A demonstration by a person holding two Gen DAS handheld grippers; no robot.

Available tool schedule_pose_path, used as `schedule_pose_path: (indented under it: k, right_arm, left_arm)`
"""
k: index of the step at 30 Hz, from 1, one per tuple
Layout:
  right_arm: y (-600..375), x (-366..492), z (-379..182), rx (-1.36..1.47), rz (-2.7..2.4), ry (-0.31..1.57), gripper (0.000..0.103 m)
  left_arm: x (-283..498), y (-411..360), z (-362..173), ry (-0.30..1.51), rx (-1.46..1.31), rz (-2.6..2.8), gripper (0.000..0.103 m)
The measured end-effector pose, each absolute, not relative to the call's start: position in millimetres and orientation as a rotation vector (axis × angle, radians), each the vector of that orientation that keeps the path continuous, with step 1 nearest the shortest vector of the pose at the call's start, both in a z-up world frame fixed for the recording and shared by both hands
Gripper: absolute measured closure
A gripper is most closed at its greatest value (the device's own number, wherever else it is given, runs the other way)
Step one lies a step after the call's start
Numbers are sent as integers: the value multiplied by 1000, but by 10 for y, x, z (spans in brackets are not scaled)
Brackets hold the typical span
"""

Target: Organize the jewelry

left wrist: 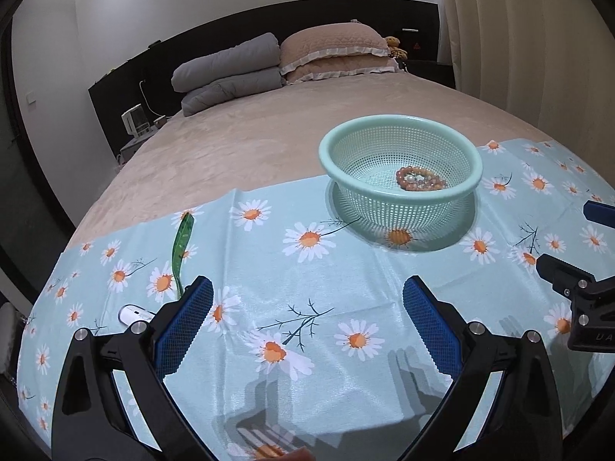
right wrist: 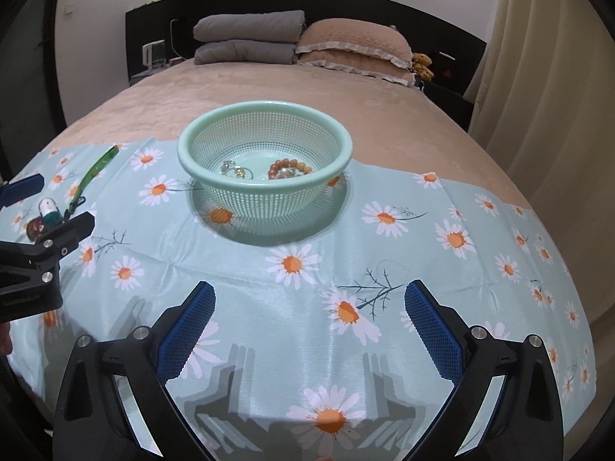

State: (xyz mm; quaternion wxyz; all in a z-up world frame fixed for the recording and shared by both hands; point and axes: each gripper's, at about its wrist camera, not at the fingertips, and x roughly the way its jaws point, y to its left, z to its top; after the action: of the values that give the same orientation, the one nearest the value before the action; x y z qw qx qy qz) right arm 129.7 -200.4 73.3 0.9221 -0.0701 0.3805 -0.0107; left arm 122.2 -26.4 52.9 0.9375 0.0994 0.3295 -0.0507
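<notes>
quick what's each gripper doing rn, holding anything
Left gripper: open, holding nothing, above the daisy cloth.
Right gripper: open, holding nothing, pointing toward the green basket.

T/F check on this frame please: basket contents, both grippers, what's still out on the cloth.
1. The mint basket holds a beaded bracelet. True.
2. The basket lies tipped on its side. False: it stands upright on the daisy cloth.
3. The right gripper is shut on a ring. False: it is open and holds nothing.
4. The left gripper is open. True.
5. A green strap lies on the cloth outside the basket. True.
</notes>
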Motion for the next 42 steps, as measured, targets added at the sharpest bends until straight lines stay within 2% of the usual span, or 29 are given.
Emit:
schedule_pose_path:
  k: [19, 42]
  right_arm:
    - [-2022, 1263, 740, -158, -8, 797, 8]
    - [-2025, 1276, 666, -165, -5, 831, 8]
  left_arm:
    - [1211, -182, 540, 720, 93, -177, 6]
    - [1168, -245, 560, 714, 173, -163, 6]
